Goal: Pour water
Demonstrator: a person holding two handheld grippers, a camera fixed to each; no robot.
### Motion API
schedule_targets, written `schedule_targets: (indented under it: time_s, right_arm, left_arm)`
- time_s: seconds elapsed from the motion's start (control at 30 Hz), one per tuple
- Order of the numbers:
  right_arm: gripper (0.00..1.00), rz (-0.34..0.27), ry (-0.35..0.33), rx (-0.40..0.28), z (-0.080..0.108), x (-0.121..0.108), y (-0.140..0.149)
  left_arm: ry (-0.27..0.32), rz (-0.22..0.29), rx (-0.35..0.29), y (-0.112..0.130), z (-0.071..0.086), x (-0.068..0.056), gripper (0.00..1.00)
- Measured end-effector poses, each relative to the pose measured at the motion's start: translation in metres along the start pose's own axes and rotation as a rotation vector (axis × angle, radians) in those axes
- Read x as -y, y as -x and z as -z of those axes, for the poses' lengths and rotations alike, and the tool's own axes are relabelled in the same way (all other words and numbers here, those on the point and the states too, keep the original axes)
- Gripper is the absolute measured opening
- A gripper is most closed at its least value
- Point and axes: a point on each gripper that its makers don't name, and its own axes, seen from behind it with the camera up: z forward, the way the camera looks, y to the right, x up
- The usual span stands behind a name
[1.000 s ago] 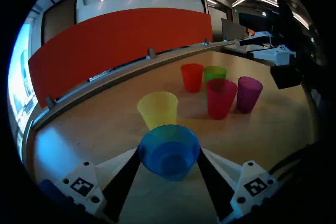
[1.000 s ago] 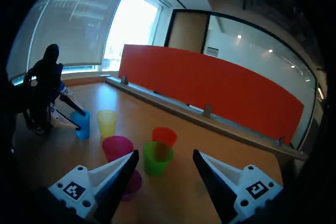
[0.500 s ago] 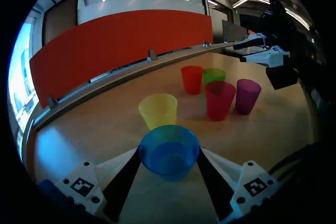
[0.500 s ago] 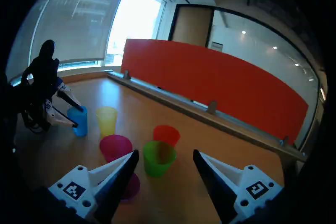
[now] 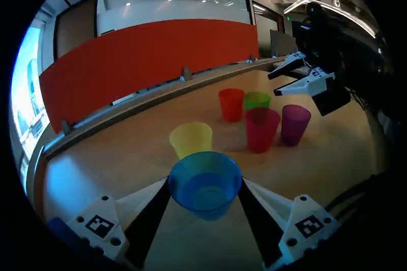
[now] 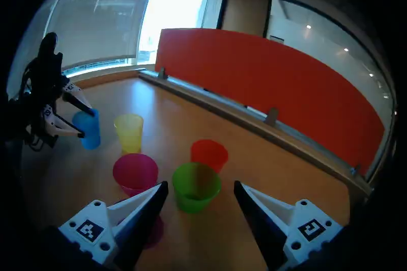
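My left gripper is shut on a blue cup, gripping its sides low in the left gripper view. Just past it stands a yellow cup, then a crimson cup, a purple cup, an orange-red cup and a green cup. My right gripper is open, hovering above the green cup, which shows between its fingers. The right gripper also appears above the far cups. The blue cup and left gripper sit at far left.
A wooden table carries all the cups, bounded at the back by a rail and a long red divider panel. In the right gripper view the crimson cup, yellow cup and orange-red cup crowd around the green one. Bright windows stand behind.
The right gripper has moved in over the cluster of cups, closer to the green one. The left gripper keeps its hold on the blue cup and has barely shifted.
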Motion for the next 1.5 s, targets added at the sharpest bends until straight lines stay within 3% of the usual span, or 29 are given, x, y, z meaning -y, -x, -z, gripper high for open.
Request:
schedule_targets:
  time_s: [0.57, 0.8, 1.5]
  right_arm:
    - [1.0, -0.042, -0.054, 0.111, -0.028, 0.001, 0.021]
    - [1.0, -0.071, -0.077, 0.129, -0.034, 0.004, 0.022]
    - [1.0, -0.068, -0.097, 0.175, -0.051, 0.008, 0.034]
  left_arm:
    - [-0.003, 0.014, -0.023, -0.006, 0.01, -0.003, 0.88]
    - [-0.004, 0.012, -0.029, -0.009, 0.012, -0.003, 0.88]
    - [-0.01, 0.028, -0.03, -0.004, 0.015, 0.002, 0.88]
